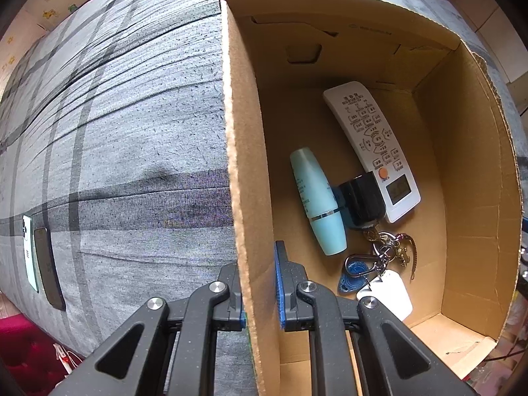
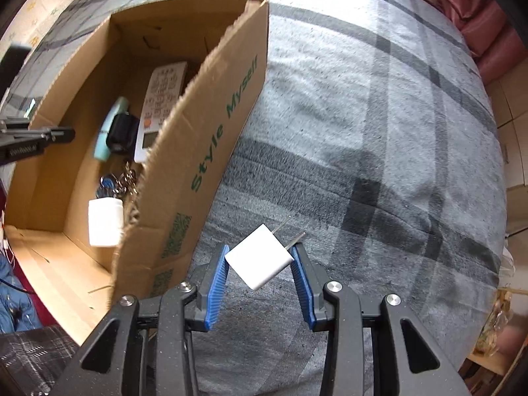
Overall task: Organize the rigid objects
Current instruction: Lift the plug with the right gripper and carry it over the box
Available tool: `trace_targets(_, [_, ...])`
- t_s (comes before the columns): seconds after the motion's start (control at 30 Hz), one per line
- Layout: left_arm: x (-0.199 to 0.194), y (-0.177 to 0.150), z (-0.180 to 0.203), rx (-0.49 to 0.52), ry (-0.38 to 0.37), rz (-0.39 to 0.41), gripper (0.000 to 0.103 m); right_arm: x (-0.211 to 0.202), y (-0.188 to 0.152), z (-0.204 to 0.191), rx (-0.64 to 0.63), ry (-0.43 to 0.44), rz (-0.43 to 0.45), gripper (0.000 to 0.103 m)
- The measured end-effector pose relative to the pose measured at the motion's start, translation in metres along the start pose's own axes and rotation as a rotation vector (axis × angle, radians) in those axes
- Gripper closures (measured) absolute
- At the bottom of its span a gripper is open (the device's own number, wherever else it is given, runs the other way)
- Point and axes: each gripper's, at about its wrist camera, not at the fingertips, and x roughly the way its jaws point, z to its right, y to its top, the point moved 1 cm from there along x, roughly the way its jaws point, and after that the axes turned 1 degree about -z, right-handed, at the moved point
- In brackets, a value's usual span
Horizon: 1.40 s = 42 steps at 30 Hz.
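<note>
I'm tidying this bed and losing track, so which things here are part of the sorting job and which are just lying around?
Part of the job:
cardboard box
white charger plug, held in the right gripper
remote control
pale blue bottle
key bunch
left gripper, clamped on the box wall

Just lying about:
two phones
plaid bedcover

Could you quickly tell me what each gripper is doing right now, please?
Left gripper: shut on the cardboard box wall.
Right gripper: shut on a white plug adapter, prongs pointing away.

remote (image 2: 161, 99) half hidden by box wall (image 2: 211, 132)
</note>
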Motion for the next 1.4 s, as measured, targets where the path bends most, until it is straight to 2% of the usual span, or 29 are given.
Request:
trace_targets(0.5, [0.0,0.0,0.003,0.006,0.003,0.0,0.09,-0.046,0.014,-0.007,0.037,-0.016,0.067,0.062])
trace_targets(0.87, [-0.003,-0.001,-0.001,0.0,-0.008,0.005,0.09,-0.076,0.031,-0.032,0.023,0.004,0.121,0.062])
trace_targets(1.07, [-0.004,-0.001,0.002,0.003,-0.004,0.005,0.09,-0.08,0.039,-0.05,-0.002,0.028,0.136,0.062])
trace_targets(1.4, [-0.005,-0.001,0.0,-0.006,-0.013,0.006,0.09,-0.066,0.05,-0.083,-0.053,0.059,0.113,0.062])
